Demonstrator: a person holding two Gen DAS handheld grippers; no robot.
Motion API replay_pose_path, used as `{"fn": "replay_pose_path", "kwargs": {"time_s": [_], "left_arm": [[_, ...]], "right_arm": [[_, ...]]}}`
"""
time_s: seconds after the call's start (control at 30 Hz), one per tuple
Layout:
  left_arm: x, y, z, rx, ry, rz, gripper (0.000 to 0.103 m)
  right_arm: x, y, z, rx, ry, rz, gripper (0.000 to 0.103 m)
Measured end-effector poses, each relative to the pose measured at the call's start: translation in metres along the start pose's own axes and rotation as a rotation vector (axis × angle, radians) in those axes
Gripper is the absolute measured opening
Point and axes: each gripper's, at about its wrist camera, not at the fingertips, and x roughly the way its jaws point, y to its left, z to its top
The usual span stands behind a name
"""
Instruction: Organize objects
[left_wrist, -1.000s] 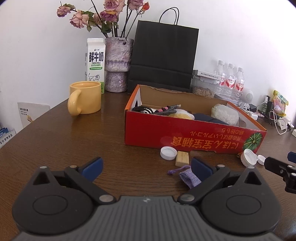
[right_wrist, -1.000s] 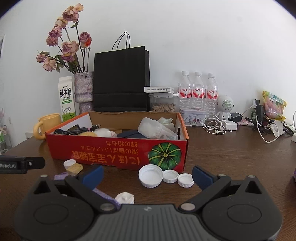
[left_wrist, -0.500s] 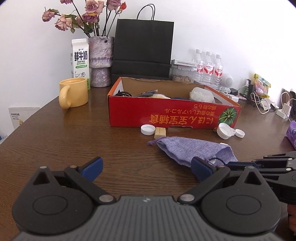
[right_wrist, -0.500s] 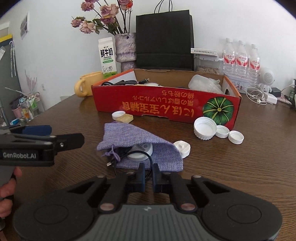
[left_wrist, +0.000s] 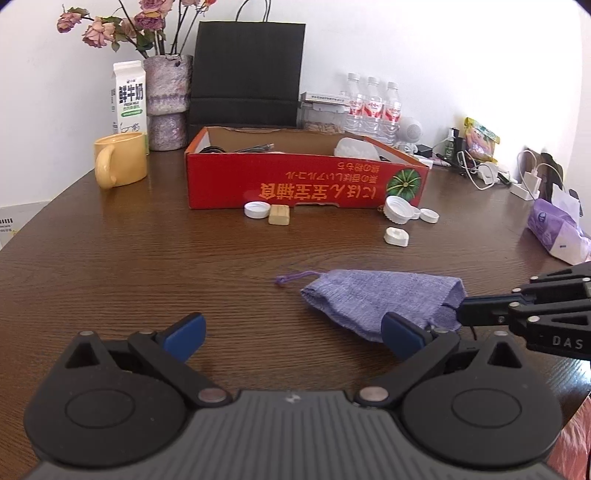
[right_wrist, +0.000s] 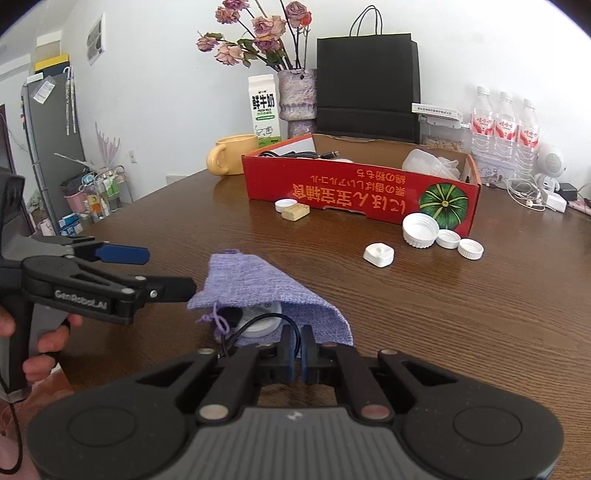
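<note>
Purple pouch (right_wrist: 258, 291) lies flat on the desk (right_wrist: 461, 314), well short of the red box (right_wrist: 362, 192), its mouth facing the right tool (right_wrist: 295, 349). That tool has just closed, jaws pinched on the black cord (right_wrist: 255, 323) trailing from the mouth. The left tool (left_wrist: 291, 330) stands open beside it, empty. Judged soft, limp and light, the pouch would sag if lifted by the cord; gripping the fabric at the mouth looks safer.
</note>
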Motion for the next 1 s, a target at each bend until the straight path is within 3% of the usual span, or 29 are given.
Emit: {"fn": "replay_pose_path", "kwargs": {"time_s": [0.13,0.2,0.27,0.33,0.47,0.73,0.8,0.83,0.97,1.0], "left_arm": [[0.009,-0.018,0.012,0.038,-0.037,0.007,0.100],[0.021,-0.023,0.021,0.058,-0.038,0.031,0.085],[0.038,-0.025,0.027,0.065,-0.001,0.042,0.049],[0.055,-0.024,0.028,0.084,0.059,0.057,0.025],[0.061,-0.032,0.029,0.190,0.035,0.125,0.018],[0.101,-0.002,0.055,0.141,0.048,0.327,0.017],[0.102,0.010,0.061,0.094,0.046,0.329,0.018],[0.098,0.014,0.062,0.076,0.036,0.317,0.024],[0.060,0.014,0.056,0.039,-0.075,0.289,0.089],[0.048,0.010,0.052,0.049,-0.099,0.266,0.090]], "right_arm": [[0.014,0.006,0.003,-0.044,0.007,-0.020,0.002],[0.018,0.009,0.006,-0.062,0.008,-0.022,0.002],[0.021,0.011,0.009,-0.080,0.008,-0.022,0.002],[0.024,0.011,0.011,-0.095,0.010,-0.033,0.002],[0.023,0.008,0.012,-0.118,0.006,-0.061,0.002],[0.023,-0.005,0.017,-0.109,-0.004,-0.107,0.001],[0.024,-0.006,0.015,-0.100,-0.001,-0.107,0.001],[0.025,-0.006,0.015,-0.099,0.000,-0.105,0.001],[0.030,-0.004,0.011,-0.105,0.008,-0.096,0.001],[0.030,-0.004,0.011,-0.108,0.006,-0.096,0.001]]}}
